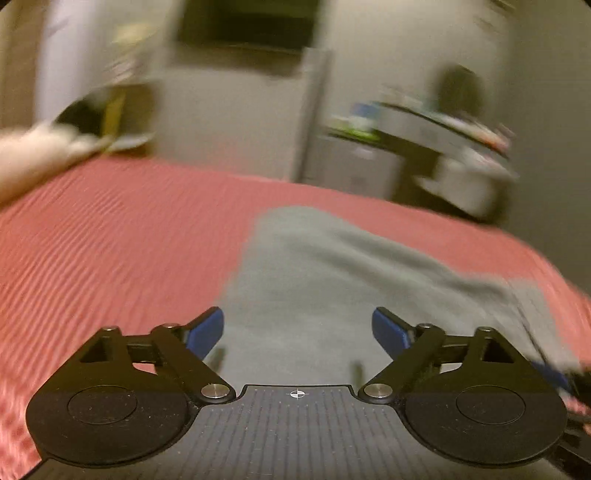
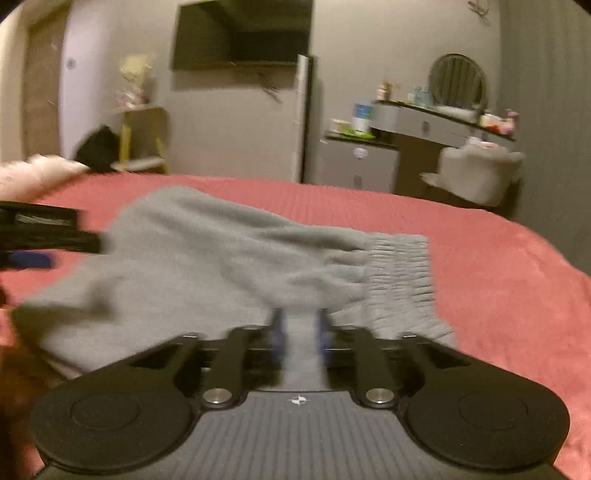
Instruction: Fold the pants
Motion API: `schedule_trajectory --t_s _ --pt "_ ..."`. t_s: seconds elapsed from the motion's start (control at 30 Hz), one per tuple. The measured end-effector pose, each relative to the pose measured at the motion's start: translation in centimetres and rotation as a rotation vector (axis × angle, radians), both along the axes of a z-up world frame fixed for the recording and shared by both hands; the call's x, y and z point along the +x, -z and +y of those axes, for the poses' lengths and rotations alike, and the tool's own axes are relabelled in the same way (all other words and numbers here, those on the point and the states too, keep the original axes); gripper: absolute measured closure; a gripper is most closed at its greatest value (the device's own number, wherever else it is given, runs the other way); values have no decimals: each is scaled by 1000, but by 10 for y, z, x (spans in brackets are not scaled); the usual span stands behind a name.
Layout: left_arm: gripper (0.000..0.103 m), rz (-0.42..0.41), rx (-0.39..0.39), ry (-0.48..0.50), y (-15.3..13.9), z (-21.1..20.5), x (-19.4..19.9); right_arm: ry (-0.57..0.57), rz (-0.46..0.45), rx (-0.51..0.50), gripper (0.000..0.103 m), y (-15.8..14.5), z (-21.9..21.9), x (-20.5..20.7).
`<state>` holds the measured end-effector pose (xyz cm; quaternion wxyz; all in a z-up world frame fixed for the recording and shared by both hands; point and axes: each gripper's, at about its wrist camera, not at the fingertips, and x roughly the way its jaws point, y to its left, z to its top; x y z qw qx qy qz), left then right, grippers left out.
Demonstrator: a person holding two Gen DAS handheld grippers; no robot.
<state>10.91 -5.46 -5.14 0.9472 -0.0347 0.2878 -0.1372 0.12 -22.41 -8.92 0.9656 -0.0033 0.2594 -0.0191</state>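
Grey pants [image 2: 207, 251] lie folded on the red bedspread [image 2: 498, 277], their ribbed waistband [image 2: 400, 266] to the right. My right gripper [image 2: 299, 328] hovers low at the near edge of the pants. Its blue pads stand a little apart with grey cloth showing in the gap, and they do not press on it. In the left wrist view, my left gripper [image 1: 297, 328] is wide open over the pants [image 1: 332, 266] with nothing between its fingers. The left gripper's black body also shows at the left edge of the right wrist view, and both views are blurred.
A pale fluffy pillow [image 2: 33, 173] lies at the bed's far left corner. Beyond the bed stand a small yellow-legged shelf [image 2: 142, 136], a dressing table with a round mirror [image 2: 458, 79], a white chair [image 2: 480, 173] and a wall-mounted TV [image 2: 240, 35].
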Motion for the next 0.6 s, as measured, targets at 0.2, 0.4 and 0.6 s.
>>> schedule_trajectory --t_s 0.2,0.4,0.6 --pt "10 168 182 42 24 -34 11 -31 57 6 59 9 11 -3" --pt "14 166 211 -35 21 -28 5 -5 74 -93 60 12 12 -2" --pt "22 144 170 -164 10 -3 11 51 58 -39 76 1 -15 -8"
